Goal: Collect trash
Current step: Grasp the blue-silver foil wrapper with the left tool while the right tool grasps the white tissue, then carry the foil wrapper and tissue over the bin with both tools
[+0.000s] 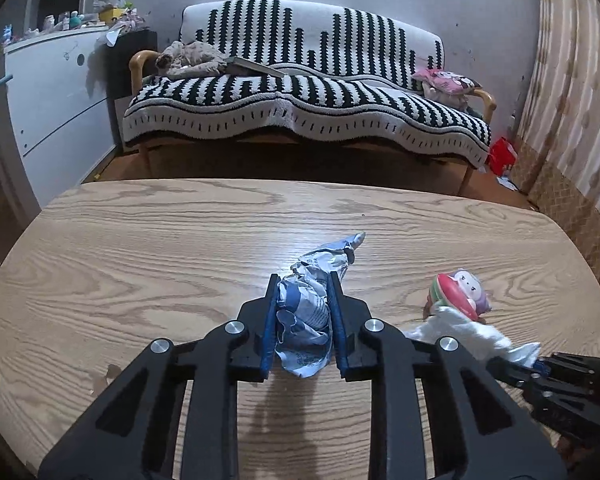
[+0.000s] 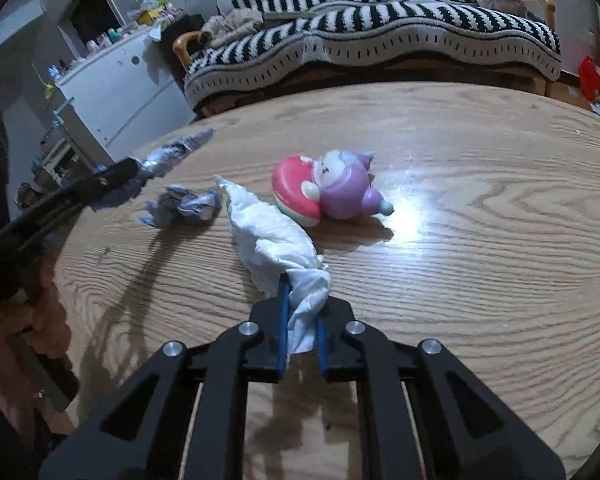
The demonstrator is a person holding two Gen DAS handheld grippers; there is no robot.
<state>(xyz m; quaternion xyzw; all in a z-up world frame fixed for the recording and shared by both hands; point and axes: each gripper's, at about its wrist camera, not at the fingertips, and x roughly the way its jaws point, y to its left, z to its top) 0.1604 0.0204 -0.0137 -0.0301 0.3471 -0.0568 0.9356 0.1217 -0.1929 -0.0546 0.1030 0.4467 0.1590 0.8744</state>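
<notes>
My left gripper (image 1: 304, 280) is shut on a crumpled blue-and-white wrapper (image 1: 306, 316), which sticks out past the fingertips and hangs below the pads, just above the wooden table (image 1: 140, 260). My right gripper (image 2: 304, 300) is shut on one end of a white tissue (image 2: 272, 240); the rest of the tissue trails forward towards a toy. In the right wrist view the left gripper (image 2: 128, 172) comes in from the left with its wrapper (image 2: 172, 152). A second crumpled blue-and-white scrap (image 2: 184, 208) lies on the table (image 2: 480, 280) beside the tissue.
A pink and purple squishy toy (image 2: 332, 192) lies on the table right behind the tissue, also seen as the toy (image 1: 460, 292) at the right. Beyond the table stand a sofa with a striped blanket (image 1: 300, 96) and a white dresser (image 1: 56, 96). A hand (image 2: 40, 320) shows at the left.
</notes>
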